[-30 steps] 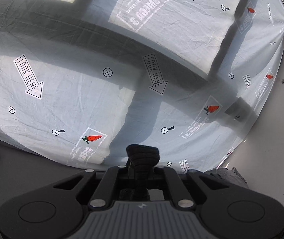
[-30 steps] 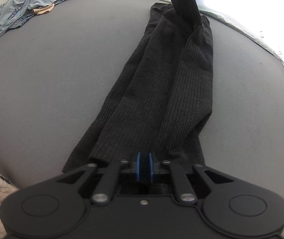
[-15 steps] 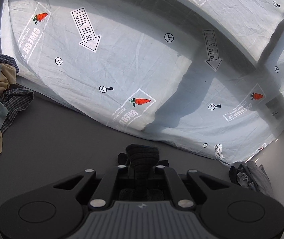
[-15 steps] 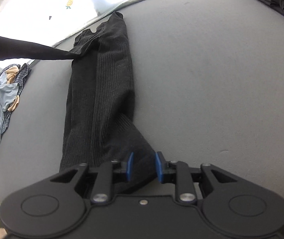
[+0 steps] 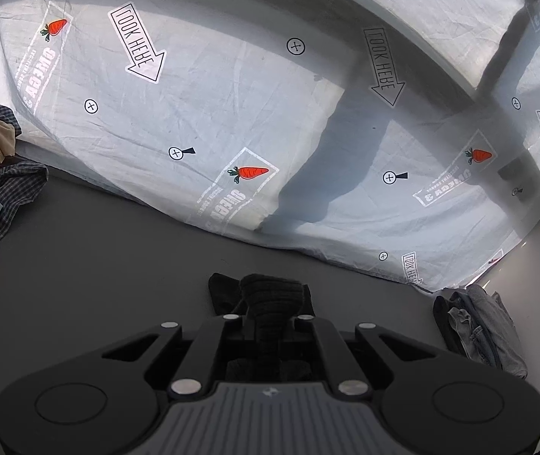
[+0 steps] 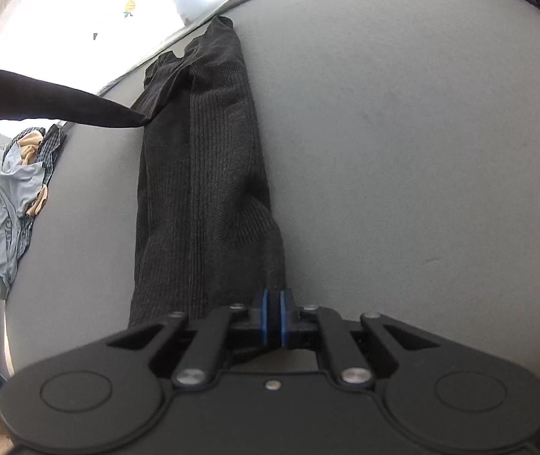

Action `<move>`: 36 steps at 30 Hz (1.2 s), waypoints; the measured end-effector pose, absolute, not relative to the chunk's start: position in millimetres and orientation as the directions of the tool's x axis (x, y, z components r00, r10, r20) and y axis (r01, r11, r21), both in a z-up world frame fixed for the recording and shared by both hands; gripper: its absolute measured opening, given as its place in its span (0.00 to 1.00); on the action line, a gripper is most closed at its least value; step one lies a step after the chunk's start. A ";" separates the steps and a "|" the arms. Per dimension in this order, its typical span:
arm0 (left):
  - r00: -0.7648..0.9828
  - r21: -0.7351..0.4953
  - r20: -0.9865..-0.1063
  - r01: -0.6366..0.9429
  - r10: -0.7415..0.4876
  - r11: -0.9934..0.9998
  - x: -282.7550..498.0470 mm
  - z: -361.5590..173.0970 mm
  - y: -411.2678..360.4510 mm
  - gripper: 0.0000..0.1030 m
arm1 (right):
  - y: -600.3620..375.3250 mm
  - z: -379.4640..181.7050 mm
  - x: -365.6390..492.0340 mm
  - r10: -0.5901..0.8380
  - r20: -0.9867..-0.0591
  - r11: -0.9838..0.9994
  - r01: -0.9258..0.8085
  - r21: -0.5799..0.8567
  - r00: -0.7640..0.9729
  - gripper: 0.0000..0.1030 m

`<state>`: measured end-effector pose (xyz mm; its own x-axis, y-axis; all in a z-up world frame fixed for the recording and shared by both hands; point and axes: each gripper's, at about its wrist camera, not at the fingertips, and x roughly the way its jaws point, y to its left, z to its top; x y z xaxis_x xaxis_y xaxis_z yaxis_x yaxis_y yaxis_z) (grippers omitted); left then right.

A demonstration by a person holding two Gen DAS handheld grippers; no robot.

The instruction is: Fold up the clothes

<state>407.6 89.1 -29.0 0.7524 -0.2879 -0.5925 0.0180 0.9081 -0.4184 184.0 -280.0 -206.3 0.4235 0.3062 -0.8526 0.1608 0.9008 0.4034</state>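
Jaws of my left gripper [image 5: 271, 318] clamp a bunched end of the black ribbed garment [image 5: 270, 295] above the grey table [image 5: 99, 261]. Through my right gripper [image 6: 273, 316], jaws have just been closing (blue pads together) on the garment's near corner, stretched lengthwise along the table.

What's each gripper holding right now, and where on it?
Both grip the black knit garment: left gripper pinches a bunched end, lifted; right gripper, jaws just closed, clamps the near edge.
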 end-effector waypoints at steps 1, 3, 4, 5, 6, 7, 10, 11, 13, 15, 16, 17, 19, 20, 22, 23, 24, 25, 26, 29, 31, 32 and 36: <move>0.754 -0.421 -0.591 0.016 -0.287 0.907 406.9 -29.3 89.7 0.07 | -278.9 -211.4 182.7 0.273 -0.874 0.918 0.163 0.362 0.401 0.07; 0.754 -0.421 -0.593 0.010 -0.283 0.907 406.0 -30.1 90.1 0.07 | -281.6 -215.6 182.8 0.259 -0.887 0.921 0.180 0.347 0.383 0.07; 0.753 -0.418 -0.595 0.008 -0.281 0.908 405.8 -29.8 89.9 0.07 | -284.4 -215.9 183.7 0.268 -0.885 0.913 0.192 0.359 0.381 0.08; 0.752 -0.413 -0.597 0.010 -0.279 0.911 404.2 -29.2 89.4 0.07 | -287.2 -216.2 184.5 0.277 -0.883 0.905 0.204 0.372 0.380 0.10; 0.754 -0.404 -0.595 0.019 -0.279 0.915 401.7 -27.8 88.3 0.07 | -289.5 -215.4 185.1 0.280 -0.881 0.901 0.212 0.378 0.381 0.13; 0.755 -0.393 -0.594 0.029 -0.278 0.919 399.1 -26.2 86.8 0.07 | -290.4 -211.6 185.0 0.266 -0.883 0.908 0.207 0.364 0.388 0.14; 0.760 -0.332 -0.590 0.083 -0.275 0.940 388.1 -19.5 75.1 0.07 | -296.1 -203.9 187.4 0.227 -0.891 0.920 0.213 0.329 0.393 0.28; 0.758 -0.310 -0.589 0.108 -0.280 0.945 384.1 -17.8 69.0 0.07 | -299.1 -202.4 188.1 0.226 -0.889 0.918 0.217 0.331 0.399 0.29; 0.746 -0.273 -0.586 0.185 -0.316 0.944 373.5 -15.3 53.5 0.07 | -304.7 -199.0 190.7 0.225 -0.884 0.916 0.221 0.336 0.410 0.29; 0.700 -0.245 -0.603 0.293 -0.382 0.924 361.4 -20.8 31.1 0.08 | -308.6 -195.4 195.4 0.218 -0.881 0.919 0.215 0.330 0.419 0.29; 0.670 -0.228 -0.618 0.348 -0.412 0.909 355.1 -25.4 18.6 0.08 | -309.7 -193.4 197.4 0.214 -0.880 0.923 0.208 0.325 0.423 0.29; 0.638 -0.210 -0.635 0.400 -0.435 0.892 349.2 -30.2 6.0 0.08 | -310.9 -191.1 198.9 0.211 -0.879 0.926 0.199 0.319 0.427 0.29; 0.564 -0.164 -0.692 0.485 -0.450 0.859 333.7 -52.5 -23.9 0.10 | -311.3 -187.7 202.2 0.206 -0.877 0.933 0.184 0.310 0.433 0.29; 0.523 -0.159 -0.722 0.512 -0.453 0.844 325.7 -66.7 -36.4 0.10 | -310.8 -187.1 203.8 0.206 -0.877 0.936 0.175 0.306 0.433 0.30; 0.446 -0.153 -0.776 0.552 -0.445 0.820 309.5 -97.3 -58.9 0.12 | -308.8 -186.8 206.3 0.201 -0.880 0.944 0.155 0.291 0.430 0.31; 0.408 -0.157 -0.801 0.563 -0.438 0.812 302.8 -113.1 -67.7 0.12 | -307.8 -186.6 207.3 0.198 -0.882 0.948 0.145 0.283 0.428 0.32; 0.363 -0.169 -0.826 0.570 -0.431 0.804 297.3 -130.6 -75.3 0.14 | -306.7 -186.5 207.9 0.195 -0.884 0.952 0.133 0.274 0.424 0.33; 0.317 -0.182 -0.849 0.576 -0.423 0.797 291.8 -148.1 -82.9 0.21 | -305.5 -186.5 208.6 0.193 -0.886 0.956 0.123 0.266 0.421 0.33; 0.270 -0.196 -0.870 0.579 -0.413 0.791 286.6 -165.7 -90.1 0.23 | -304.3 -187.1 209.7 0.195 -0.887 0.957 0.115 0.265 0.419 0.33; 0.159 -0.254 -0.904 0.546 -0.397 0.798 278.3 -204.3 -98.9 0.37 | -301.0 -187.7 213.6 0.206 -0.887 0.959 0.094 0.267 0.414 0.34; 0.139 -0.301 -0.897 0.504 -0.420 0.809 274.8 -211.7 -96.0 0.45 | -298.0 -186.2 216.6 0.217 -0.884 0.959 0.077 0.272 0.414 0.35; 0.145 -0.319 -0.888 0.489 -0.437 0.812 273.0 -209.7 -92.6 0.48 | -295.7 -185.4 218.7 0.228 -0.880 0.958 0.069 0.280 0.416 0.35; 0.219 -0.381 -0.837 0.425 -0.501 0.821 265.6 -193.3 -68.7 0.68 | -282.4 -182.7 227.8 0.328 -0.842 0.928 0.019 0.371 0.428 0.36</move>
<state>265.6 -68.7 -193.3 0.2186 -0.5014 -0.8371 0.4254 0.8211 -0.3807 227.8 -282.4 -182.7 0.4278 0.3281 -0.8422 0.0191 0.9283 0.3713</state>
